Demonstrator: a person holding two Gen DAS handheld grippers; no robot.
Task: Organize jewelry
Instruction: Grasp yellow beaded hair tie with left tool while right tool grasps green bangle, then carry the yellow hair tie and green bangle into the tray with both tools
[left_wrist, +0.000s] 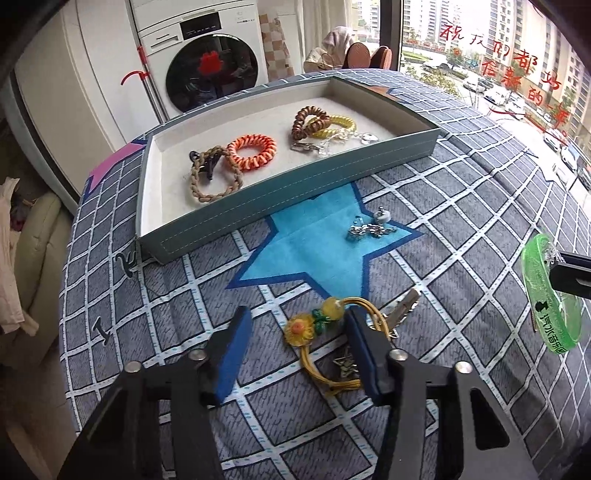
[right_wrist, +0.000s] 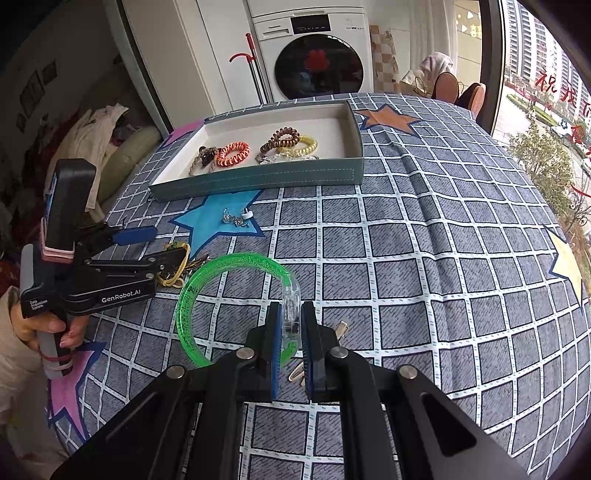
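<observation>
Flower tie lies at twelve o'clock between my left tool's unclenched pads, long axis running six-to-twelve; right tool grasps the bangle.

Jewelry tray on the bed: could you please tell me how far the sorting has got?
Done: four coiled or braided bands lie in the teal tray. In hand: right tongs grip the green plastic bangle; left tongs straddle the yellow flower-charm cord. Left: silver chain on the bedspread.

Hair ties lie in the tray, chain before it.
</observation>
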